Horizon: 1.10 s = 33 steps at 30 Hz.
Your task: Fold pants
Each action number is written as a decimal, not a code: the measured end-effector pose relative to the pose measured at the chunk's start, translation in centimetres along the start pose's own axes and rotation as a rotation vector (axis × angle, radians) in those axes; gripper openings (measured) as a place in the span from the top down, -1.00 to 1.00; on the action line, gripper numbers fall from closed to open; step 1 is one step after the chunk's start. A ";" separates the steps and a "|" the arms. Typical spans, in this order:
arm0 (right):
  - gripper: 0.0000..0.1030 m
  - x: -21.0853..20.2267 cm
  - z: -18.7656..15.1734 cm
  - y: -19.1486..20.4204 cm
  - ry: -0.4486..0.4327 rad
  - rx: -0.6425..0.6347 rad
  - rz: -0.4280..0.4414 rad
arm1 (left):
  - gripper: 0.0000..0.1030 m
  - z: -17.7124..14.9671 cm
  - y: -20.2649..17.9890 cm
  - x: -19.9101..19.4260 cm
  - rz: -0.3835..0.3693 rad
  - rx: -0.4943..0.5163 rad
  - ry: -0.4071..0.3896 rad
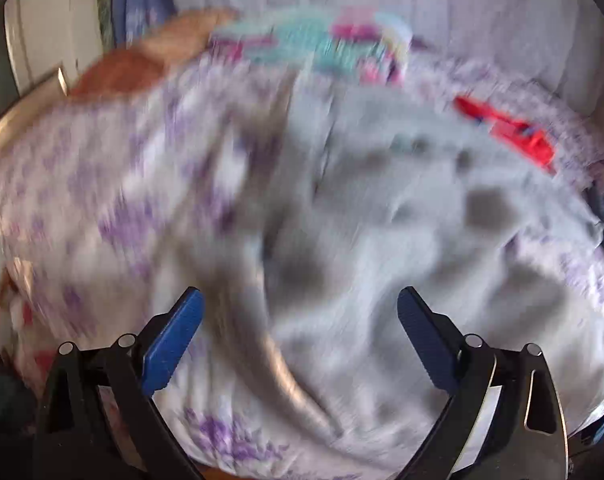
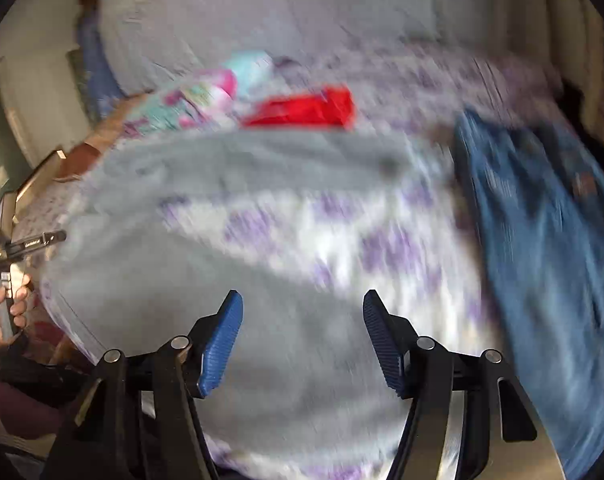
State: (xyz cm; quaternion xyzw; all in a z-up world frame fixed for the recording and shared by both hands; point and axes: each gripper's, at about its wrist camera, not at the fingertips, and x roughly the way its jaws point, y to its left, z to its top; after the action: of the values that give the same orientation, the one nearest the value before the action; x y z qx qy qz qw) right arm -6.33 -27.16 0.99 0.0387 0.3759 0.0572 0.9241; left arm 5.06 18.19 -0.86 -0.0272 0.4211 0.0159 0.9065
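While both views are smeared by motion blur, the left gripper [image 1: 299,326] plainly stands with its blue pads [image 1: 173,344] spread wide and nothing between them. Directly below and ahead of its fingers lie the grey pants [image 1: 382,220], rumpled, on a bedspread [image 1: 81,184] printed with purple flowers. Beyond the pants, up and to the right of the tool, sits a red item [image 1: 510,132], and farther still, ahead and slightly left, a pile of turquoise-and-pink cloth [image 1: 322,48]. A pale sheet [image 1: 422,4] fills the far background.

The right gripper [image 2: 302,340] holds its jaws partly apart (narrower than the left), also empty. The grey pants [image 2: 229,184] spread under and ahead of it, toward its left, with the flowered bedspread [image 2: 342,224] showing just past its fingertips. To its right lies a blue denim garment [image 2: 542,240]. Ahead sits the red item [image 2: 306,110], with the turquoise-and-pink cloth [image 2: 205,92] beside it. Far left, a hand [image 2: 5,312] grips the other tool's handle.
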 end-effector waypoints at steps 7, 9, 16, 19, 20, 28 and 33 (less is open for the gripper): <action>-0.33 9.5 14.7 5.4 -0.016 -0.229 0.122 | -0.91 13.0 0.0 5.1 0.039 0.025 -0.039; -0.33 14.5 17.4 6.8 0.032 -0.328 0.093 | -0.90 14.4 0.4 8.4 0.094 0.029 0.007; -0.34 27.2 21.6 8.2 0.184 -0.512 0.106 | -0.90 14.8 3.3 15.6 0.083 0.007 0.138; -0.34 30.8 21.2 8.9 0.242 -0.575 0.099 | -0.90 14.6 2.4 17.7 0.096 0.034 0.168; -0.32 32.0 20.8 9.0 0.275 -0.587 0.105 | -0.90 14.6 2.3 18.4 0.098 0.032 0.185; 0.71 32.5 20.3 8.4 0.285 -0.548 0.179 | 0.00 15.4 3.1 17.9 0.048 -0.004 0.197; 0.72 32.0 20.3 8.3 0.274 -0.537 0.181 | -0.87 15.5 3.3 16.4 0.080 0.023 0.183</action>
State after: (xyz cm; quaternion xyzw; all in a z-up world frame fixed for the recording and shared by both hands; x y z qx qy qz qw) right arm 29.98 -15.16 -5.68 -0.1815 0.4634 0.2413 0.8331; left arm 27.29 22.55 -3.53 -0.0014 0.5030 0.0446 0.8631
